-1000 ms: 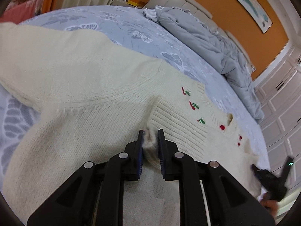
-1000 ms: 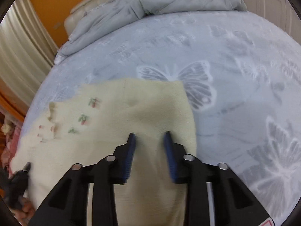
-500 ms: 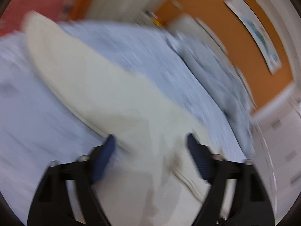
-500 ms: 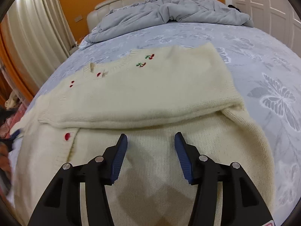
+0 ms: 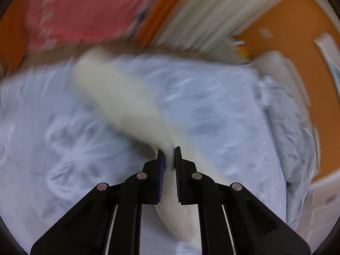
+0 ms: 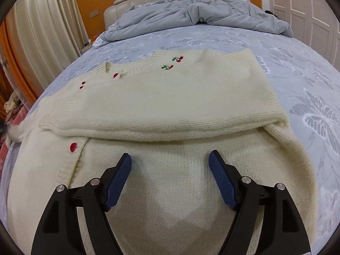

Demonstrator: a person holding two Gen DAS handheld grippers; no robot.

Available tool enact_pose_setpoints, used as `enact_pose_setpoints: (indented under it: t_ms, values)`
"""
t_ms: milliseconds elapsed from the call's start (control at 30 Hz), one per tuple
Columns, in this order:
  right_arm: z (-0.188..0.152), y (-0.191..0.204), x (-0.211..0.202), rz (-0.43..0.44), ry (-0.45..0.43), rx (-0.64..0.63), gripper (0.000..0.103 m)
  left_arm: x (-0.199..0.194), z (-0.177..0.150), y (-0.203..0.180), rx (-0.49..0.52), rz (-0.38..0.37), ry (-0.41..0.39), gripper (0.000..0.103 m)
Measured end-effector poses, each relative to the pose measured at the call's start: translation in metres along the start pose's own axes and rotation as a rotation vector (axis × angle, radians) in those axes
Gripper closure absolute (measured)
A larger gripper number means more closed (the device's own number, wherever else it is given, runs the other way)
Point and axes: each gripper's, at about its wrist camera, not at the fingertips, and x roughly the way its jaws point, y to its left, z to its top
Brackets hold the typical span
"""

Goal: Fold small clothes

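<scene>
A cream knitted cardigan (image 6: 161, 97) with red buttons and cherry embroidery lies on the bed, its right sleeve folded across the body. My right gripper (image 6: 170, 159) is open and empty just above the cardigan's lower part. In the blurred left wrist view, my left gripper (image 5: 169, 154) is shut on the cardigan's left sleeve (image 5: 119, 97), which stretches away from the jaws over the bedsheet.
The bed has a pale blue butterfly-print sheet (image 6: 297, 68). A crumpled grey duvet (image 6: 191, 8) lies by the headboard. Curtains (image 6: 42, 34) hang on the left, white wardrobe doors (image 6: 301, 4) on the right. Pink cloth (image 5: 85, 17) lies beyond the bed edge.
My left gripper let go of the cardigan's middle, opened, swung left and has shut on the sleeve. My right gripper opened wider and drew back from the cardigan.
</scene>
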Motion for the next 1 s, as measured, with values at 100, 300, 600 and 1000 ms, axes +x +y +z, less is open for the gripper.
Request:
enact_pose_setpoints:
  t_ms: [100,300,600,1000]
  values:
    - [0.0,-0.002,-0.001,0.019,-0.006,0.013,0.028,-0.048,-0.024,-0.087,0.2,-0.177,-0.034,0.097]
    - [0.001,-0.009,-0.001,0.063,-0.015,0.047,0.028,-0.095,-0.19,-0.219,0.594,-0.404,0.144,0.087]
    - [0.005,-0.015,-0.002,0.124,-0.012,0.083,0.025,-0.043,-0.272,-0.113,0.333,-0.302,0.385,0.048]
    - [0.108,0.21,0.002,0.422,0.116,-0.277,0.023,-0.027,-0.225,-0.036,0.267,-0.232,0.131,0.029]
